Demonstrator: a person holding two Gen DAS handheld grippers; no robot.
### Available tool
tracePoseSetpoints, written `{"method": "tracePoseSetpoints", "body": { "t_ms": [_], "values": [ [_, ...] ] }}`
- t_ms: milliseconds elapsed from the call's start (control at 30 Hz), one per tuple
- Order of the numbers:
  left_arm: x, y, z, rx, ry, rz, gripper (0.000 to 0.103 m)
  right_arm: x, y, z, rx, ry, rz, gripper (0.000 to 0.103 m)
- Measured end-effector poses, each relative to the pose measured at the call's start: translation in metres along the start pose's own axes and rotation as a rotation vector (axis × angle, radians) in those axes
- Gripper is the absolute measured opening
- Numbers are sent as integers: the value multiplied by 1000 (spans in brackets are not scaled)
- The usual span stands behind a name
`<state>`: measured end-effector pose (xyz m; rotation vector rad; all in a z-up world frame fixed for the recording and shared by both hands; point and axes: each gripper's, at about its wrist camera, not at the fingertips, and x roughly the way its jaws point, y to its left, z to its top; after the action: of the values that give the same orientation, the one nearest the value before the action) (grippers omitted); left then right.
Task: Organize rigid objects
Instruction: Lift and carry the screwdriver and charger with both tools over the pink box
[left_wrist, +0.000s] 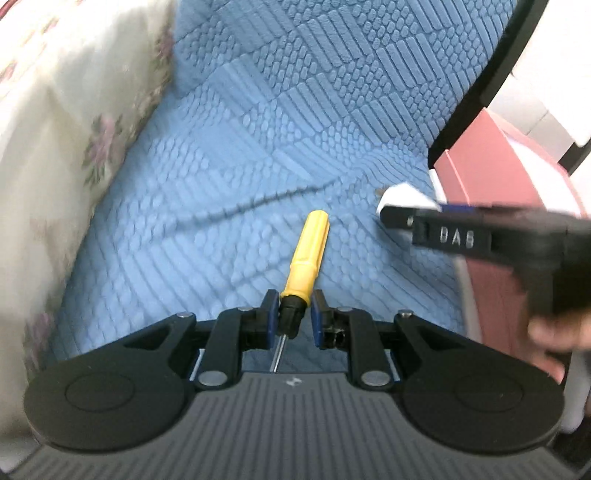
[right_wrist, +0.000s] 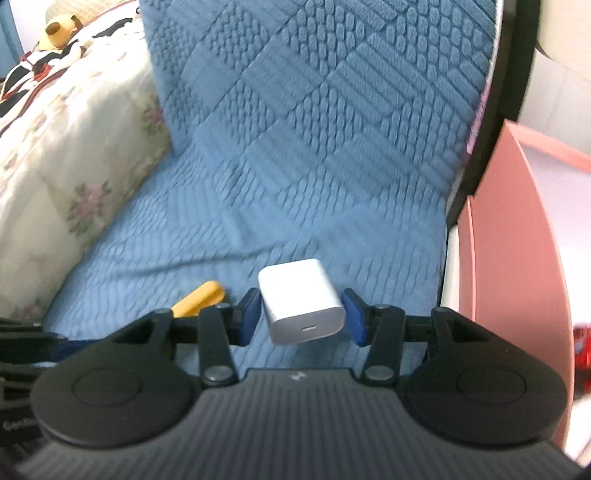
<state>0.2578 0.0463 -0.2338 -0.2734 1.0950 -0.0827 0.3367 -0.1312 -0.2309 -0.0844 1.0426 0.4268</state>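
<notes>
A yellow-handled screwdriver (left_wrist: 307, 254) sits between the blue pads of my left gripper (left_wrist: 294, 314), handle pointing away and metal shaft toward the camera. The pads stand right beside its black collar with slim gaps, so the grip is unclear. A white USB charger block (right_wrist: 300, 300) sits between the pads of my right gripper (right_wrist: 300, 316), with narrow gaps on both sides. The charger (left_wrist: 404, 199) and the right gripper (left_wrist: 400, 214) show at the right of the left wrist view. The screwdriver handle (right_wrist: 199, 293) shows in the right wrist view.
Everything is over a blue textured cover (left_wrist: 280, 155) on a seat with an upright backrest (right_wrist: 332, 92). A floral cushion (left_wrist: 55, 140) lies to the left. A pink container (right_wrist: 517, 258) stands to the right, beyond a black frame edge (right_wrist: 480, 147).
</notes>
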Motion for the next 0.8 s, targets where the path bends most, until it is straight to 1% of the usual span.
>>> {"method": "tracePoseSetpoints", "body": {
  "t_ms": [67,167,233,300,433,533,567,667,800],
  "values": [
    [1,2,-11,-33,6,-25,22,-7,4,-12,2,5,-11,49],
    [10,7,-21,-61,18,-36,22,-16,13,-30,1,15,-49,48],
    [14,10,-25,-69,33,-57,22,-21,18,-42,3,19,-60,48],
    [13,14,-27,-85,28,-71,22,-23,20,-52,-3,30,-67,48],
    [10,15,-23,-66,3,-87,24,-24,24,-62,6,53,-56,46],
    [11,11,-22,-42,-7,-91,36,-25,24,-65,14,50,-62,45],
    [12,9,-22,-28,-12,-87,38,-26,24,-66,17,48,-65,45],
    [14,3,-20,11,-18,-83,40,-23,24,-67,19,50,-62,45],
    [24,-2,-17,41,-15,-83,40,-19,19,-68,46,62,-52,47]
  ]
}}
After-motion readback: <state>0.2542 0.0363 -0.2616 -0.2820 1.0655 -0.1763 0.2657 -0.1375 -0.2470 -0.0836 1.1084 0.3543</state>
